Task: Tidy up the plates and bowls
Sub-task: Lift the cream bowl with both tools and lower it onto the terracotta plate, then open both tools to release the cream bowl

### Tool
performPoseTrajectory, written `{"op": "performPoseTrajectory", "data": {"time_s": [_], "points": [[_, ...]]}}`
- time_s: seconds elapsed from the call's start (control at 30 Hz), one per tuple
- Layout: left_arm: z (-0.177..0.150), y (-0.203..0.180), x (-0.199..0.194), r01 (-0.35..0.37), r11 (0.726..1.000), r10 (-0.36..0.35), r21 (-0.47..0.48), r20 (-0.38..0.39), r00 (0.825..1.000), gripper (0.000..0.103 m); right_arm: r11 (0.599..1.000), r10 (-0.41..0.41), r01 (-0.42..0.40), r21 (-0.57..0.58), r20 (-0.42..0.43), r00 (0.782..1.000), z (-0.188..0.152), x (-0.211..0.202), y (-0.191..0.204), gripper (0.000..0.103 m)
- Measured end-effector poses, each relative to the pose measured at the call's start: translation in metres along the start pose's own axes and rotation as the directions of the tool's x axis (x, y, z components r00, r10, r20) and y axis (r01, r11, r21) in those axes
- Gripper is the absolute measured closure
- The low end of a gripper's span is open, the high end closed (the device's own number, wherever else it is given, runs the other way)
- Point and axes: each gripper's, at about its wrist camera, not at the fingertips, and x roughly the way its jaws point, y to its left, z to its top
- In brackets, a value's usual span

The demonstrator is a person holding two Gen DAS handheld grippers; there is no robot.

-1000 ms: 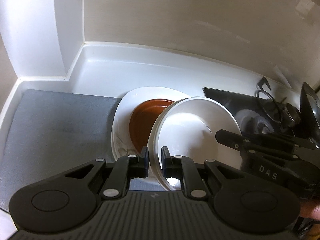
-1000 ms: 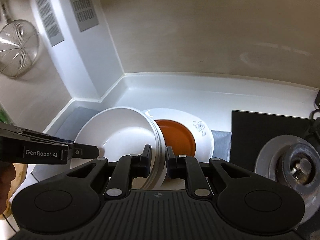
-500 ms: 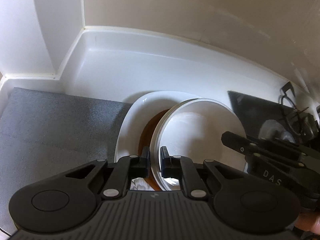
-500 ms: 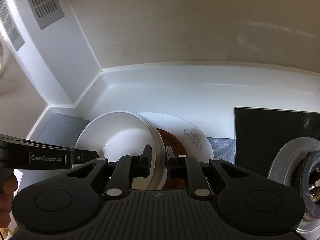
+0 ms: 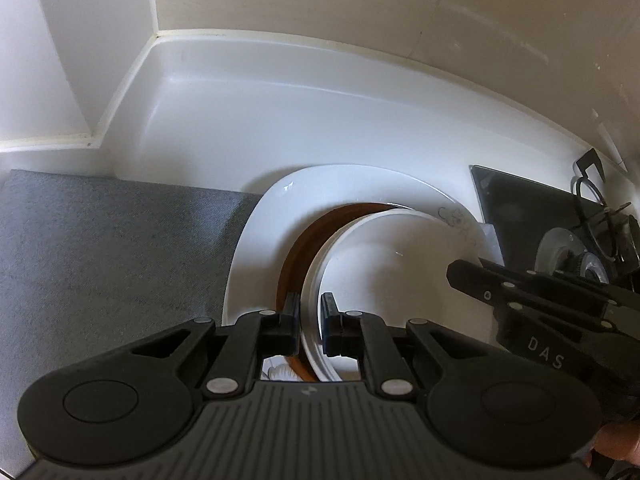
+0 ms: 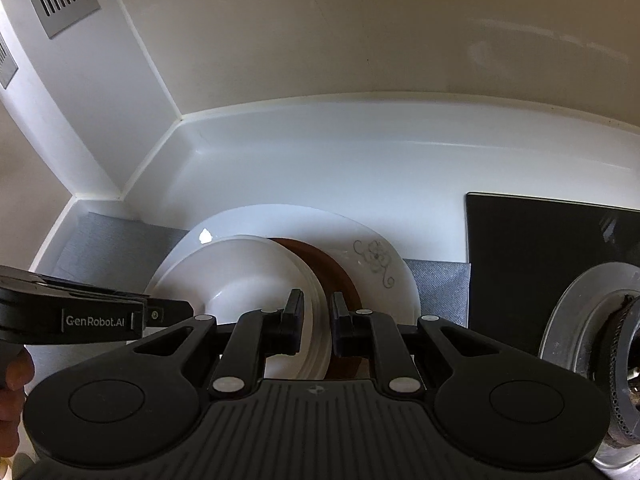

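Observation:
A stack of white plates (image 5: 384, 276) is held between both grippers, over a brown plate (image 5: 308, 232) that lies on a large white plate with a flower mark (image 5: 304, 192). My left gripper (image 5: 310, 320) is shut on the stack's left rim. My right gripper (image 6: 316, 320) is shut on the stack's (image 6: 248, 276) right rim. The brown plate (image 6: 340, 276) and the large white plate (image 6: 372, 252) also show in the right wrist view. The stack sits low over the brown plate; contact cannot be told.
A grey mat (image 5: 100, 260) covers the counter to the left. A black stove top (image 6: 540, 260) with a burner (image 6: 600, 344) lies to the right. A white backsplash and wall corner (image 6: 176, 120) close the back.
Both grippers have carried the white stack rightward and down over the brown plate, which is now mostly covered.

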Motion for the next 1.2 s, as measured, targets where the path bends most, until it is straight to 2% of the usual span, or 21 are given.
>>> {"op": "performPoseTrajectory", "data": {"time_s": [0.2,0.4,0.5,0.57,0.6,0.63,0.67,0.7,0.73,0.8,0.87,0.93,1.2], "points": [[-0.002,0.003,-0.007,0.006,1.000,-0.005,-0.020,0.028,1.000,0.087,1.000,-0.013,0.013,-0.007,0.021,1.000,-0.001,0.001,0.000,0.088],[-0.003,0.005,-0.013,0.003,1.000,-0.001,-0.030,0.048,0.999,0.074,1.000,-0.021,0.021,0.003,0.032,0.999,-0.002,0.001,-0.003,0.088],[-0.004,0.005,-0.017,0.000,1.000,0.002,-0.029,0.055,0.998,0.058,1.000,-0.019,0.018,0.007,0.028,0.999,-0.004,0.002,-0.005,0.088],[-0.003,0.005,-0.021,-0.006,0.999,0.009,-0.036,0.066,0.998,0.034,1.000,-0.020,0.020,0.024,0.027,0.999,-0.005,0.001,-0.007,0.086],[-0.004,0.005,-0.024,-0.014,0.999,0.018,-0.044,0.074,0.997,0.027,0.999,-0.016,0.015,0.036,0.033,0.999,-0.005,-0.001,-0.007,0.085],[-0.004,0.005,-0.027,-0.023,0.999,0.027,-0.050,0.090,0.996,0.019,0.999,-0.010,0.008,0.046,0.037,0.999,-0.006,-0.004,-0.008,0.075],[-0.005,0.004,-0.031,-0.030,0.998,0.035,-0.049,0.107,0.994,0.016,0.999,-0.008,0.005,0.051,0.043,0.999,-0.007,-0.007,-0.008,0.068],[-0.006,0.003,-0.035,-0.037,0.998,0.042,-0.044,0.120,0.992,0.016,0.999,-0.008,0.005,0.051,0.055,0.998,-0.008,-0.012,-0.008,0.053],[-0.007,0.001,-0.039,-0.042,0.998,0.047,-0.039,0.128,0.991,0.015,0.999,-0.016,0.012,0.050,0.070,0.997,-0.009,-0.018,-0.007,0.047],[-0.011,0.000,-0.046,-0.049,0.998,0.054,-0.036,0.142,0.988,0.011,0.999,-0.027,0.023,0.040,0.100,0.995,-0.012,-0.031,-0.005,0.043],[-0.017,-0.001,-0.056,-0.062,0.998,0.067,-0.030,0.172,0.983,0.001,0.999,-0.043,0.040,0.023,0.120,0.992,-0.017,-0.046,-0.002,0.037],[-0.027,-0.003,-0.067,-0.086,0.996,0.089,-0.024,0.204,0.975,0.000,0.998,-0.062,0.063,-0.003,0.142,0.988,-0.024,-0.062,0.002,0.030],[-0.072,-0.009,-0.107,-0.110,0.994,0.108,-0.004,0.235,0.966,0.000,0.998,-0.042,0.053,-0.042,0.216,0.975,-0.061,-0.116,0.016,0.022]]}}
